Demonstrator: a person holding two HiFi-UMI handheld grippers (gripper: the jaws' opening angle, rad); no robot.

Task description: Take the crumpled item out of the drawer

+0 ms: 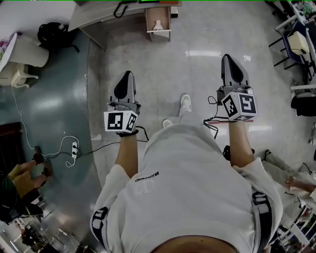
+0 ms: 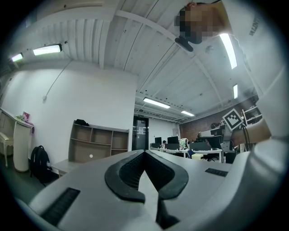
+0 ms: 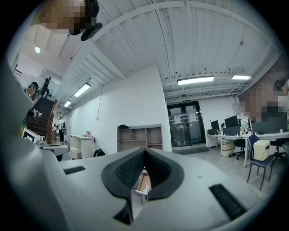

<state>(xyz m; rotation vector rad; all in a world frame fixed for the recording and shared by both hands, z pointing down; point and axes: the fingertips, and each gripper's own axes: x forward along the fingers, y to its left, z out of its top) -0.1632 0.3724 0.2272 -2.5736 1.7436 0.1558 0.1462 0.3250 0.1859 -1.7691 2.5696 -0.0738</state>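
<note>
Far ahead on the floor, a small wooden drawer stands pulled out from under a desk. A white crumpled item lies inside it. Both grippers are held at chest height, well short of the drawer and pointing toward it. My left gripper is shut with nothing in it, and in the left gripper view its jaws meet at the tips. My right gripper is also shut and empty. Through the gap under its tips I see the drawer and the crumpled item.
A grey desk runs along the far wall above the drawer. A black backpack and a white bin stand far left. A power strip and cable lie on the left floor. Chairs stand at the right, and a person crouches lower left.
</note>
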